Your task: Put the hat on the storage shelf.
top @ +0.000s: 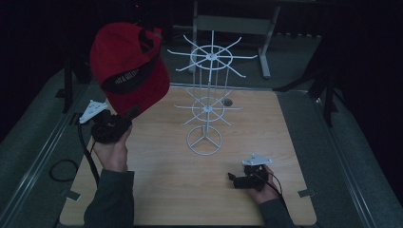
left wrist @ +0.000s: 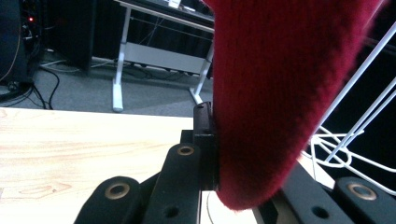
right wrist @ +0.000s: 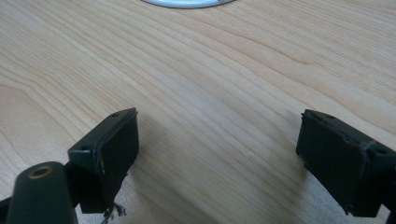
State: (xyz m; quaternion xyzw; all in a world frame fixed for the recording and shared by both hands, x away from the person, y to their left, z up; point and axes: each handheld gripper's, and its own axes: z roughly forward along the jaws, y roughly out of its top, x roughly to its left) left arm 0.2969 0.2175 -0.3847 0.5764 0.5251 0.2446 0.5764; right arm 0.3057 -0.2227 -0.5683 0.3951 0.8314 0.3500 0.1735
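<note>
Two grippers: left gripper clamping red fabric baseball cap by brim, raised left of white wire display rack; right gripper gaping wide over bare wooden tabletop, near front edge.

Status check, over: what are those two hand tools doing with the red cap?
Left tool shut on red cap, held aloft. Right tool open, low over table. White wire rack stands beside cap, nothing hung.

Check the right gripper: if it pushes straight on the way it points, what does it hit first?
Probably the white round base of the wire rack. The right gripper, jaws open, looks low along bare table, with that base at the far edge ahead. Depth unclear.
</note>
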